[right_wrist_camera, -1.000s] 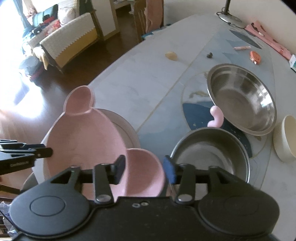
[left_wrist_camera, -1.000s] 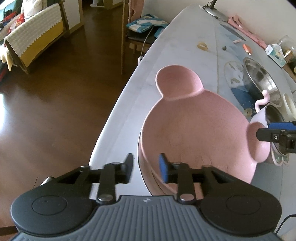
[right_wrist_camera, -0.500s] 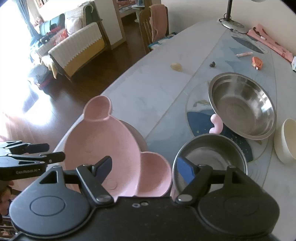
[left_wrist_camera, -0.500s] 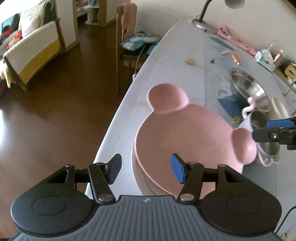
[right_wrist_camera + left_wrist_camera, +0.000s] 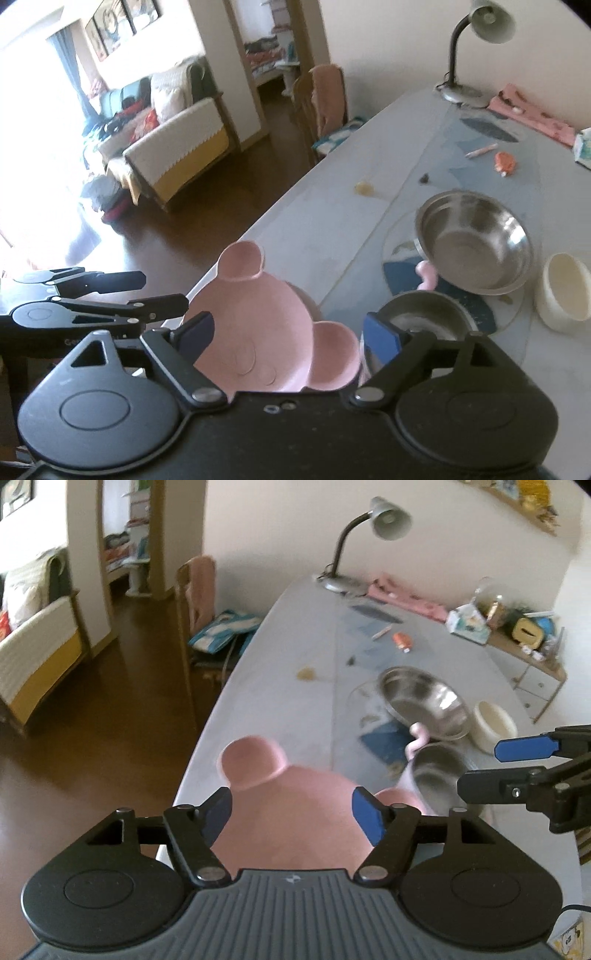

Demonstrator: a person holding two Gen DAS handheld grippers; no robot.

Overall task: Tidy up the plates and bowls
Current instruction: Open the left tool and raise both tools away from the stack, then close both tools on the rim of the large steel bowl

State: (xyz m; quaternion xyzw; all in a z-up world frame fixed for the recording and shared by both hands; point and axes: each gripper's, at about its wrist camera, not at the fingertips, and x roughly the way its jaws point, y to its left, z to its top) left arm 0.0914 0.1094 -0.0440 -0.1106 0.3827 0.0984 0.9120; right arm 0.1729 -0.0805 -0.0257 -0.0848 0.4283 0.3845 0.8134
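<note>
A pink bear-shaped plate (image 5: pixel 288 812) (image 5: pixel 266 332) lies on a grey dish (image 5: pixel 308 301) at the table's near left edge. My left gripper (image 5: pixel 291 808) (image 5: pixel 162 291) hangs above the plate. Its jaws are opening and press on nothing. My right gripper (image 5: pixel 290 330) (image 5: pixel 495 766) hovers over the plate's right ear with jaws also opening, nothing pinched. A small steel bowl (image 5: pixel 439 771) (image 5: pixel 424 314) in a pink holder stands just right of the plate. Beyond it sit a large steel bowl (image 5: pixel 424 701) (image 5: pixel 476 243) and a cream bowl (image 5: pixel 493 727) (image 5: pixel 565 295).
The table's left edge (image 5: pixel 207 738) drops to a dark wood floor, with a chair (image 5: pixel 195 590) beside it. A desk lamp (image 5: pixel 388 517), pink cloth (image 5: pixel 532 114), an orange item (image 5: pixel 400 640) and a tissue box (image 5: pixel 467 626) occupy the far end.
Both grippers have opened wider and lifted up and back from the pink plate. The plate stays lying on the grey dish.
</note>
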